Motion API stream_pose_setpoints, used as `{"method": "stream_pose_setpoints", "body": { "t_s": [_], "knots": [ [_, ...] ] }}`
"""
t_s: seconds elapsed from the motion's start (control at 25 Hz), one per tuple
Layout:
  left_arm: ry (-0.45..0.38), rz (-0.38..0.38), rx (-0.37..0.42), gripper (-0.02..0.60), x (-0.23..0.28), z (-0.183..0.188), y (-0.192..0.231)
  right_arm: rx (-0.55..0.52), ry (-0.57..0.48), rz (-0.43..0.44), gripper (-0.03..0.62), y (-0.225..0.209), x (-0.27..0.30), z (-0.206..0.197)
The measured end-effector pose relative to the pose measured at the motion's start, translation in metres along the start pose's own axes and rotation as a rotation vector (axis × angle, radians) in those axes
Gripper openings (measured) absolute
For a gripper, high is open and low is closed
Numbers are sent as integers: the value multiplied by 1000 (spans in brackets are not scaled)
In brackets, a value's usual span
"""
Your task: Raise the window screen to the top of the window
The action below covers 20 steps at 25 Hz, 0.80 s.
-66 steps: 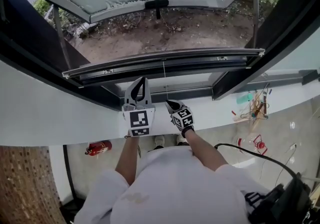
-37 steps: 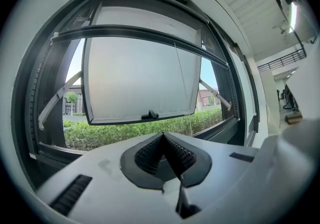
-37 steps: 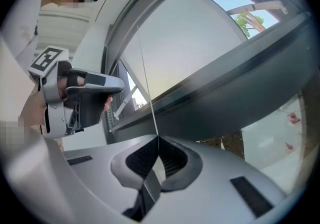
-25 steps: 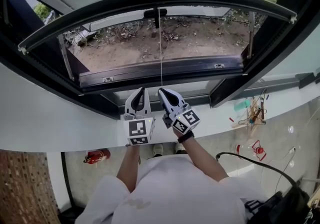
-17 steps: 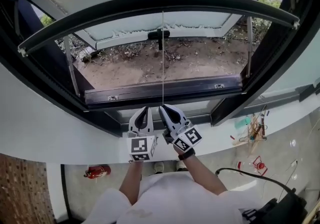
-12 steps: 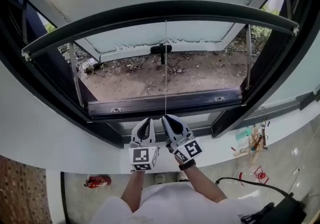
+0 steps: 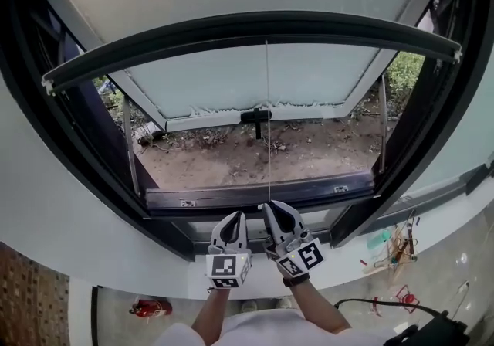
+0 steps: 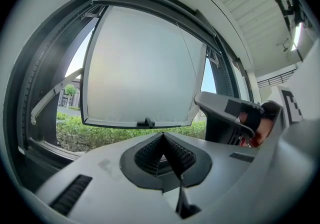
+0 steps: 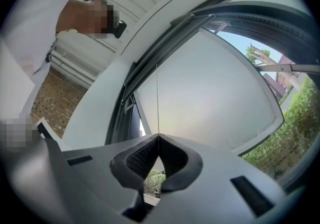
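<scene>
The window screen's dark bottom bar (image 7: pixel 258 24) arcs high across the window opening. A thin pull cord (image 7: pixel 268 120) hangs straight down from its middle. My right gripper (image 7: pixel 272 207) is shut on the cord's lower end, just above the sill. In the right gripper view the cord (image 9: pixel 157 100) runs taut from the bar (image 9: pixel 170 35) into the closed jaws of the right gripper (image 9: pixel 158 136). My left gripper (image 7: pixel 238 217) sits close on the left, shut, holding nothing. Its jaws meet in the left gripper view, where the left gripper (image 8: pixel 162 135) faces the window.
The glass sash (image 7: pixel 255 74) is swung outward, with its black handle (image 7: pixel 256 116) at the lower edge and bare soil below. The lower window frame (image 7: pixel 255 194) lies just beyond the grippers. A red fire extinguisher (image 7: pixel 150 307) and scattered clutter (image 7: pixel 397 248) are on the floor below.
The screen bar has gone from just above the sill to high across the opening. Both grippers stayed shut, the right on the cord. The view has tilted upward, so they sit lower in the picture.
</scene>
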<state>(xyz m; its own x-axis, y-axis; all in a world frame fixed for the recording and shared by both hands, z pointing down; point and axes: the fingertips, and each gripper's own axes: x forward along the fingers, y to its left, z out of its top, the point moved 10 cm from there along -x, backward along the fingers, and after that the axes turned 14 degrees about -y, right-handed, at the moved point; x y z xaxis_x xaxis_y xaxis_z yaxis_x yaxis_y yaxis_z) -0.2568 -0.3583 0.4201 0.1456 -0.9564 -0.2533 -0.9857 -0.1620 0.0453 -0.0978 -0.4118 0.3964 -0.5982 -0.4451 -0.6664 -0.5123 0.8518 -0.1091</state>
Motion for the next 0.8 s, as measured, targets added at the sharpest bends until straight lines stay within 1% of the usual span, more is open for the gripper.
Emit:
{"method": "stream_pose_setpoints", "body": {
  "t_s": [0.16,0.28,0.56,0.68,0.8],
  "knots": [
    [-19,-13,-3,0,3,1,-3,34,-23,11,2,0,8,4],
    [-35,-32,-3,0,6,-2,-5,22,-53,28,2,-6,14,8],
    [-59,-40,-2,0,14,9,-7,2,-154,82,2,-15,55,53],
    [-42,-48,2,0,14,5,-9,3,-190,130,2,-14,73,72],
    [-37,-52,7,0,13,5,-9,-23,-232,177,2,-10,93,95]
  ]
}}
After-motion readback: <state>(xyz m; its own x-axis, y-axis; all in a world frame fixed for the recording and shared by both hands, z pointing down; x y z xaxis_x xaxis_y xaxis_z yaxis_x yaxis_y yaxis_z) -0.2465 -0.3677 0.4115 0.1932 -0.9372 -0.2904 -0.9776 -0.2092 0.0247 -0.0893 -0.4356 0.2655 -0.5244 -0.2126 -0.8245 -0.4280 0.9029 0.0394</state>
